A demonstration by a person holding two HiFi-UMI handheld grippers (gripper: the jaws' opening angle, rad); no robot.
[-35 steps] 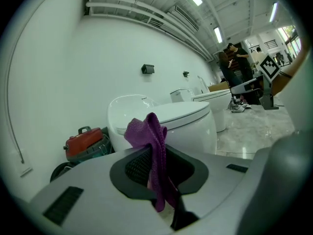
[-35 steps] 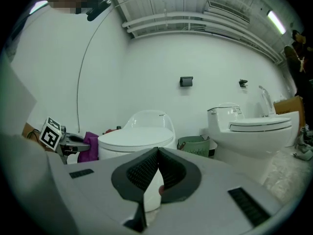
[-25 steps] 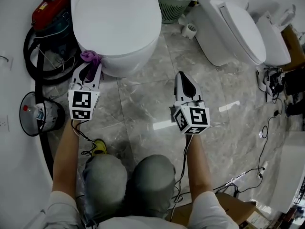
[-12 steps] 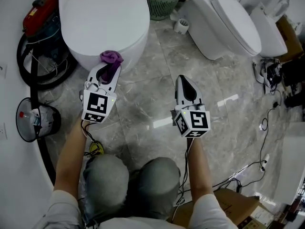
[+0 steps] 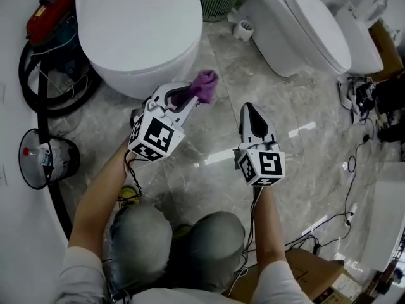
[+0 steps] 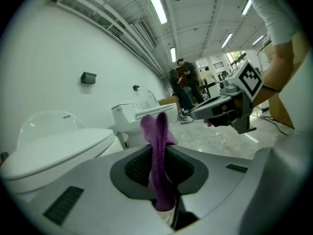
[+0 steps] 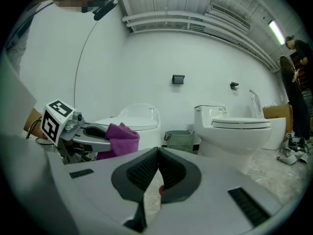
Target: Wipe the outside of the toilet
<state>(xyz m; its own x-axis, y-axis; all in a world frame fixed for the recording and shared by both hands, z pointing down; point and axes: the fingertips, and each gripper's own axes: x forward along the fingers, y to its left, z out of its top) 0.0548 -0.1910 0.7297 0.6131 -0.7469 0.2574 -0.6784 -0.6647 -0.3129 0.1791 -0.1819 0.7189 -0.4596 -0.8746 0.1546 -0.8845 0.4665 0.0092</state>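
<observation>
Toilet (image 5: 136, 30), front toward the person (image 5: 209, 242); left hand-held gripper (image 5: 188, 99) clamping purple cloth (image 5: 205, 84), seemingly clear; right hand-held gripper (image 5: 251, 110) closed.

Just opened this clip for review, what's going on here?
A person kneeling on the marble floor holds a gripper in each hand. The left gripper is shut on a purple cloth, held beside the front of the round white toilet and seemingly not touching it. The right gripper is shut and empty, over the floor. No wiping contact shows at this moment.
</observation>
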